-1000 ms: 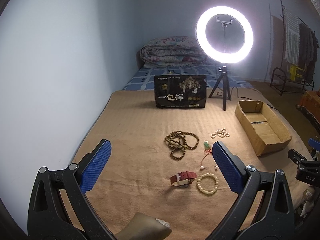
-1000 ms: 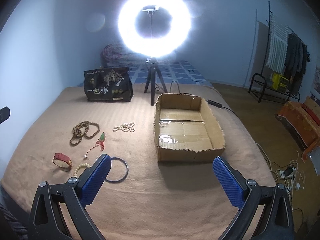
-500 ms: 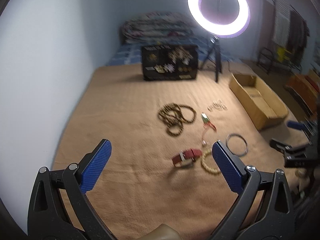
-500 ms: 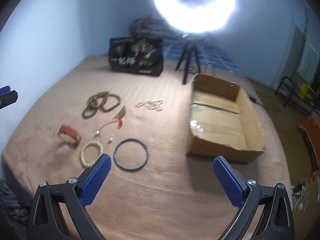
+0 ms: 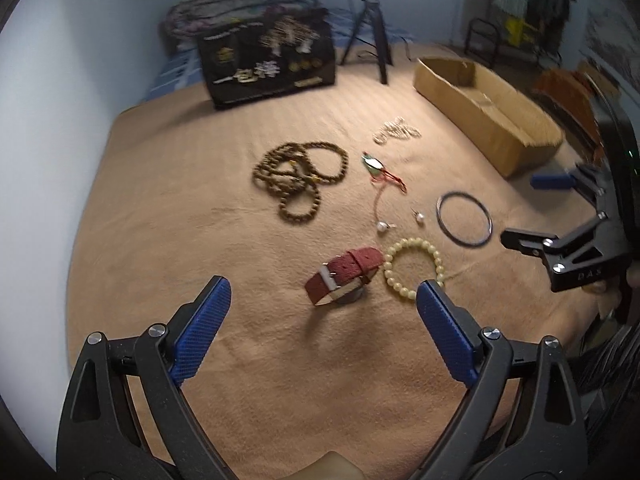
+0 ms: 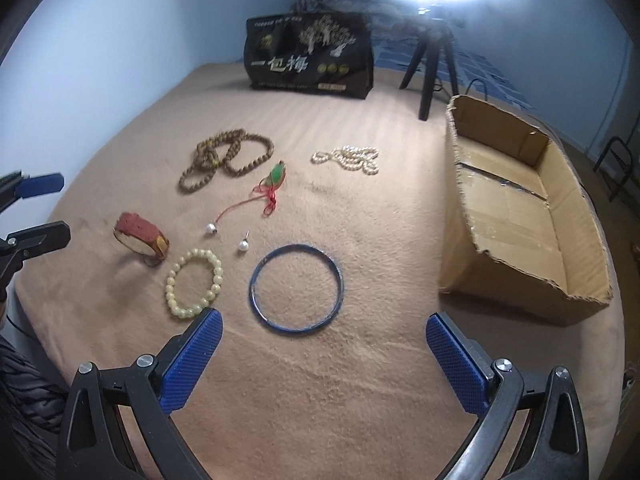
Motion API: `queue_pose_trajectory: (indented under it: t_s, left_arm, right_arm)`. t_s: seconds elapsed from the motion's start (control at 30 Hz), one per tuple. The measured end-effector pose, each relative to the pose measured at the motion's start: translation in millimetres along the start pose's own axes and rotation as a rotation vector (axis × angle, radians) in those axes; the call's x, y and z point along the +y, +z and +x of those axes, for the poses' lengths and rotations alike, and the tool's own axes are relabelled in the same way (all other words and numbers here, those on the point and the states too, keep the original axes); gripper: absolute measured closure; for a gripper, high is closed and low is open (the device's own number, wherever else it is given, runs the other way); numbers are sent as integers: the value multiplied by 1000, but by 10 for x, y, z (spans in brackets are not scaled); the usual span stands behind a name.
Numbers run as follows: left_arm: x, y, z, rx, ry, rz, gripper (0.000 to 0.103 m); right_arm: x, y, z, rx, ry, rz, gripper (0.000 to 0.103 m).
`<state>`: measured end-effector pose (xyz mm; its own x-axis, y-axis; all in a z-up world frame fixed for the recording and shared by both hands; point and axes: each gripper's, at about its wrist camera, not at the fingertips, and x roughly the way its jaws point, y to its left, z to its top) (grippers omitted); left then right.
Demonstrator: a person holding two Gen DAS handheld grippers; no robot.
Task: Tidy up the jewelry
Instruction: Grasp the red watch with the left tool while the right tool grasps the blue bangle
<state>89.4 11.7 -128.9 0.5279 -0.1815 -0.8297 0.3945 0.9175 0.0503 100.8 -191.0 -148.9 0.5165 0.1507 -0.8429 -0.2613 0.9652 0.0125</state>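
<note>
Both the left gripper (image 5: 322, 308) and right gripper (image 6: 320, 338) are held wide open and empty above the bed (image 6: 360, 380), where the watch (image 5: 343, 275), bangle (image 6: 296, 288) and bead bracelet (image 6: 194, 282) are laid beside the cardboard box (image 6: 520, 216).

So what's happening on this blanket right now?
Jewelry sorting has barely begun. Both grippers are open and empty: the left gripper faces the red-strapped watch, the right gripper faces the dark blue bangle. The brown cardboard box looks empty; the brown wooden bead strands lie untouched on the tan blanket.
</note>
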Motion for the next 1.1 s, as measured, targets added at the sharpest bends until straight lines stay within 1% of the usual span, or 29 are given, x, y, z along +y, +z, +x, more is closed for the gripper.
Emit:
queue_pose_trajectory:
  t_s: [0.17, 0.27, 0.37, 0.5, 0.7, 0.77, 0.9, 0.97, 1.03, 1.1]
  left_arm:
    - [-19, 80, 149, 24, -9, 32, 15]
    - [-8, 121, 205, 25, -9, 40, 15]
    - [-6, 134, 297, 39, -4, 61, 15]
    - [24, 123, 416, 63, 2, 80, 16]
    - [36, 125, 541, 89, -15, 94, 20]
    - [19, 124, 579, 100, -23, 109, 26]
    - [34, 94, 631, 127, -32, 112, 34]
    - [53, 79, 643, 137, -33, 111, 44]
    - [68, 72, 654, 141, -39, 105, 46]
    - [70, 68, 656, 145, -44, 104, 53]
  right_arm:
    - [73, 35, 143, 35, -9, -47, 0]
    - [61, 84, 181, 38, -30, -41, 0]
    - [64, 113, 203, 39, -17, -44, 0]
    - [103, 97, 279, 64, -1, -65, 0]
    - [108, 95, 374, 79, -10, -73, 0]
    - [104, 105, 397, 81, -12, -73, 0]
    - [101, 104, 439, 89, -14, -74, 0]
    - [97, 104, 456, 92, -14, -73, 0]
    - [93, 106, 467, 92, -11, -70, 0]
    - [97, 114, 479, 90, -10, -69, 0]
